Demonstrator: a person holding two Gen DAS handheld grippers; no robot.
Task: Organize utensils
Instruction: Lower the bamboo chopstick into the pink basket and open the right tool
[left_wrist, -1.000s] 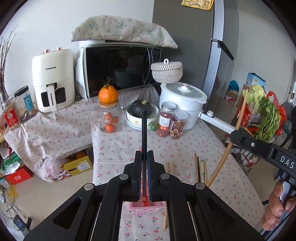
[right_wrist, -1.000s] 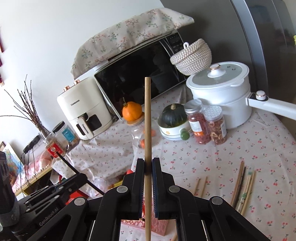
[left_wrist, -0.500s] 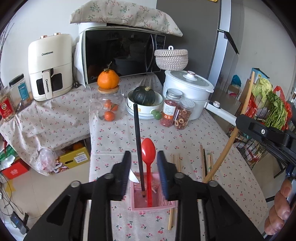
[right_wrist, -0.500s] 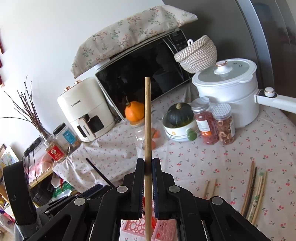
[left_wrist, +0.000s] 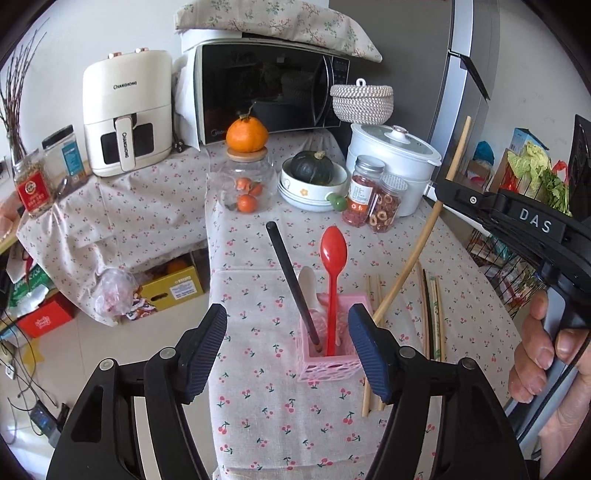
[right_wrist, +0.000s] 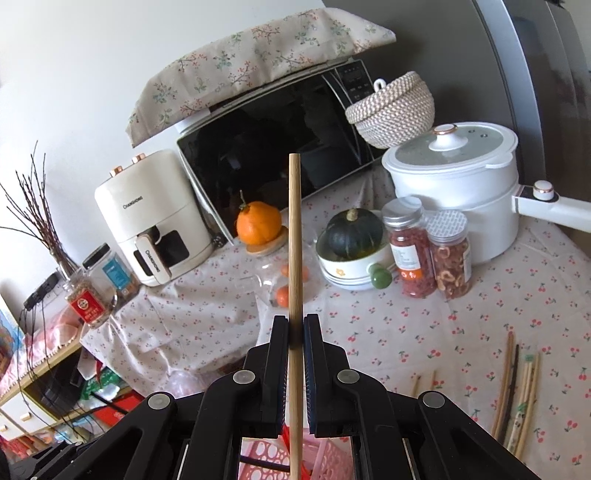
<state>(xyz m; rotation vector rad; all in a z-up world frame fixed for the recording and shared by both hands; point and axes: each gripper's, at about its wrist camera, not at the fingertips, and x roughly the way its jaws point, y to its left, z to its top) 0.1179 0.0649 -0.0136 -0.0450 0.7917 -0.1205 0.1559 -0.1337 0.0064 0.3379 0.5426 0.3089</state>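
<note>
A pink lattice holder (left_wrist: 332, 363) stands on the cherry-print tablecloth. A black chopstick (left_wrist: 291, 284), a red spoon (left_wrist: 332, 266) and a white spoon (left_wrist: 308, 284) stand in it. My left gripper (left_wrist: 288, 339) is open and empty, its jaws either side of the holder, just in front of it. My right gripper (right_wrist: 295, 332) is shut on a light wooden chopstick (right_wrist: 295, 236) held upright above the holder (right_wrist: 273, 461). That chopstick also shows slanting toward the holder in the left wrist view (left_wrist: 417, 251). Several loose chopsticks (left_wrist: 430, 310) lie right of the holder.
Behind the holder stand a glass jar of oranges (left_wrist: 247, 184), a bowl with a green squash (left_wrist: 314, 181), two spice jars (left_wrist: 376, 199), a white pot (left_wrist: 395, 162), a microwave (left_wrist: 273, 92) and an air fryer (left_wrist: 127, 114). The table's left edge drops to floor clutter (left_wrist: 110, 295).
My left gripper opened and let go of the black chopstick, which now stands leaning in the holder, then drew back. My right gripper moved closer over the holder with its chopstick.
</note>
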